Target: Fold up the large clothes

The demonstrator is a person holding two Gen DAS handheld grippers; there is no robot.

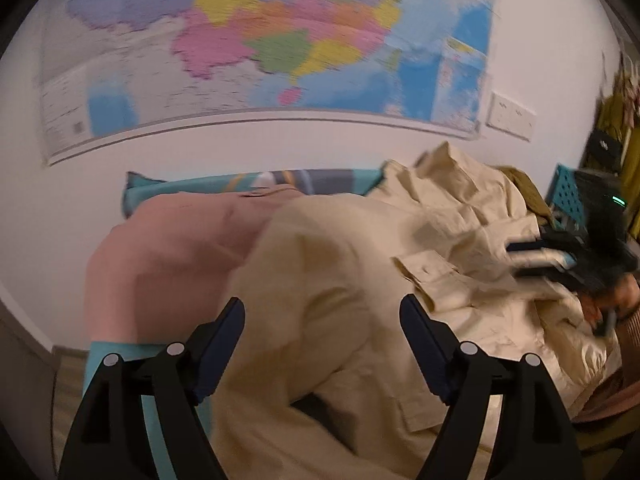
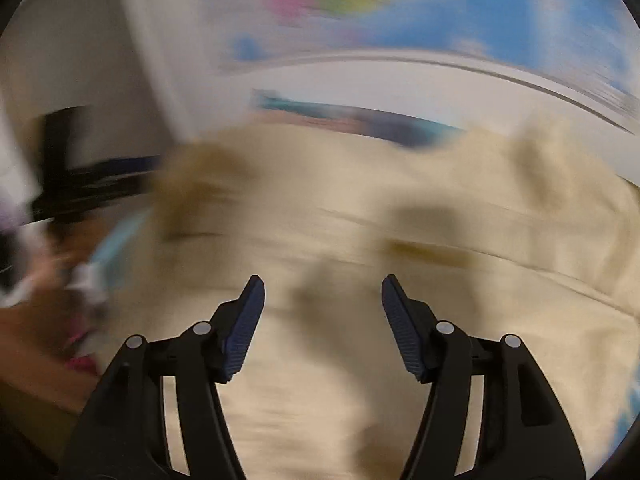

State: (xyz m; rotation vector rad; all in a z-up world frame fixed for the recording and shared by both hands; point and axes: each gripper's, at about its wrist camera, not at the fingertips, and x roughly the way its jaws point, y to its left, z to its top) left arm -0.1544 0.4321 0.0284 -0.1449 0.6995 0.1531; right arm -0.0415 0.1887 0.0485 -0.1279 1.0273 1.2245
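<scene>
A large beige jacket (image 1: 360,272) with a flap pocket lies crumpled on the bed, partly over a pink garment (image 1: 172,256). My left gripper (image 1: 322,308) is open and empty just above the beige cloth. My right gripper (image 2: 322,286) is open and empty above the same beige jacket (image 2: 360,220); its view is heavily motion-blurred. The right gripper also shows in the left wrist view (image 1: 560,260) at the right edge, over the jacket.
A coloured map (image 1: 260,48) hangs on the white wall behind the bed. A teal patterned sheet (image 1: 280,182) covers the bed. A teal perforated crate (image 1: 566,196) and olive cloth (image 1: 524,188) sit at the right. A wall socket (image 1: 512,116) is near the map.
</scene>
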